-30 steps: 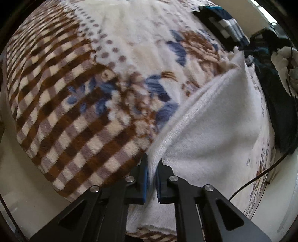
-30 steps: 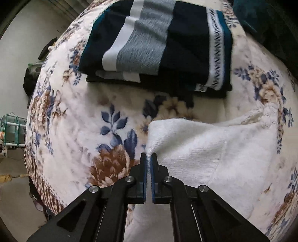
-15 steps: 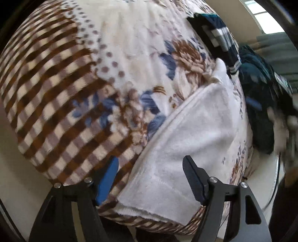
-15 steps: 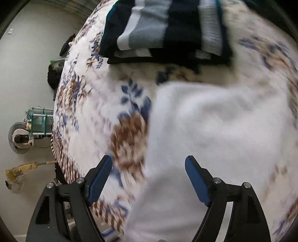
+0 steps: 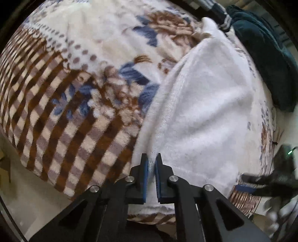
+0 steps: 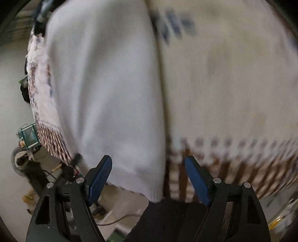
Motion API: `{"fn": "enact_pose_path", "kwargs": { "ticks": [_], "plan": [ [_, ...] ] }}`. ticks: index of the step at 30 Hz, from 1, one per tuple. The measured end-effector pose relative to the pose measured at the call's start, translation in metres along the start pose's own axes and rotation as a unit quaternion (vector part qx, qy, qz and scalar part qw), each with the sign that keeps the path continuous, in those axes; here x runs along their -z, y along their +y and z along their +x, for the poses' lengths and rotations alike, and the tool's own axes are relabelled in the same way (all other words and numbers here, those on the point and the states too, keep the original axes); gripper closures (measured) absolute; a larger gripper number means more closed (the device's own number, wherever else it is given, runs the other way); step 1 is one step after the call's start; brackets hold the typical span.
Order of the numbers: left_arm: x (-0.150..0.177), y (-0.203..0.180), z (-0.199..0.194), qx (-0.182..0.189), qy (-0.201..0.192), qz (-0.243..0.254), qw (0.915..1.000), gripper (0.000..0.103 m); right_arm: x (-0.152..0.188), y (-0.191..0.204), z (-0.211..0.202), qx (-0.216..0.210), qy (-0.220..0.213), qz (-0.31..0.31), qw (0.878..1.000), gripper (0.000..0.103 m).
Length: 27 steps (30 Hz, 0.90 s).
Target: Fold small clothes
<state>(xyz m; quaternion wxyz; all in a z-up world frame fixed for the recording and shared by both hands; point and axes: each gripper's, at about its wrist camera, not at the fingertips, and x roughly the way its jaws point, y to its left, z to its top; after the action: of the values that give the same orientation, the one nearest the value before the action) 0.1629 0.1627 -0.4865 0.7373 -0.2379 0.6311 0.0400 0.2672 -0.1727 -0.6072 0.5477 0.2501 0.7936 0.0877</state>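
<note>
- L gripper (image 5: 152,163): I read the jaws as nearly closed, only a thin gap between the blue pads (image 5: 145,176). A stitched edge of the white garment (image 5: 201,111) sits pinched in that gap, near its lower corner.
- White garment, L wrist view: lies flat on the patterned blanket (image 5: 74,89), running from the gripper up and away toward the far side. Its left hem shows a seam line; the cloth appears doubled along that side.
- Blanket: floral print (blue/brown) in the mid area, brown check border toward the near edge, where it drops off over the side.
- Dark teal cloth (image 5: 264,55) is beyond the garment's far right side; a striped dark item (image 5: 216,7) shows at the top edge. Both are apart from the L gripper.
- R gripper (image 6: 148,178): I read the jaws as wide apart, pads (image 6: 100,176) holding nothing. View is motion-blurred.
- R wrist view: garment (image 6: 104,83) fills the left-centre of frame, its lower corner hanging between the two fingers w/o touching either pad as far as I can tell. Blanket (image 6: 232,74) is to the right, check border near the bottom.
- Floor clutter at far left of R view is too blurred to ID.
</note>
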Motion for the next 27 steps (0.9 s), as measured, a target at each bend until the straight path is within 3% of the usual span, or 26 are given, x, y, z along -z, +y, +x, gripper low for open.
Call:
{"fn": "enact_pose_path", "kwargs": {
  "ticks": [2,4,5,8,11,14,17,20,22,24,27],
  "plan": [
    [0.004,-0.003,-0.007,0.007,-0.006,0.0,1.0,0.098,0.021,-0.01,0.02,-0.016,0.004,0.007,1.0,0.025],
    [0.007,-0.005,-0.014,0.027,-0.008,-0.009,0.9996,0.098,0.036,-0.015,0.031,-0.007,-0.008,0.005,1.0,0.065],
    [0.01,-0.003,-0.021,0.035,-0.009,-0.011,0.9993,0.098,0.043,-0.017,0.034,0.003,-0.011,0.003,1.0,0.094],
    [0.014,-0.007,-0.034,0.064,-0.012,-0.019,0.9977,0.098,0.062,-0.021,0.029,0.029,-0.048,-0.006,0.998,0.097],
    [0.016,-0.008,-0.037,0.068,-0.007,-0.016,0.9975,0.098,0.079,-0.024,0.014,0.041,-0.075,-0.021,0.996,0.103],
    [0.019,-0.003,-0.018,0.042,0.007,-0.001,0.9991,0.098,0.09,-0.036,0.004,0.058,-0.088,-0.027,0.994,0.103],
    [0.021,0.015,0.008,0.018,0.026,-0.003,0.9995,0.098,0.097,-0.063,0.003,0.022,-0.078,-0.006,0.997,0.102],
    [0.016,0.021,0.019,0.018,0.029,-0.001,0.9994,0.098,0.099,-0.079,0.005,-0.011,-0.063,-0.003,0.998,0.098],
    [0.012,0.018,0.019,0.016,0.027,0.011,0.9994,0.098,0.103,-0.083,0.007,-0.038,-0.062,0.001,0.997,0.08],
    [0.008,0.013,0.019,0.016,0.03,0.021,0.9992,0.098,0.102,-0.072,0.011,-0.056,-0.067,0.003,0.996,0.045],
    [0.009,0.014,0.018,0.018,0.033,0.029,0.9989,0.098,0.102,-0.07,0.024,-0.056,-0.057,0.01,0.997,0.044]
  ]
}}
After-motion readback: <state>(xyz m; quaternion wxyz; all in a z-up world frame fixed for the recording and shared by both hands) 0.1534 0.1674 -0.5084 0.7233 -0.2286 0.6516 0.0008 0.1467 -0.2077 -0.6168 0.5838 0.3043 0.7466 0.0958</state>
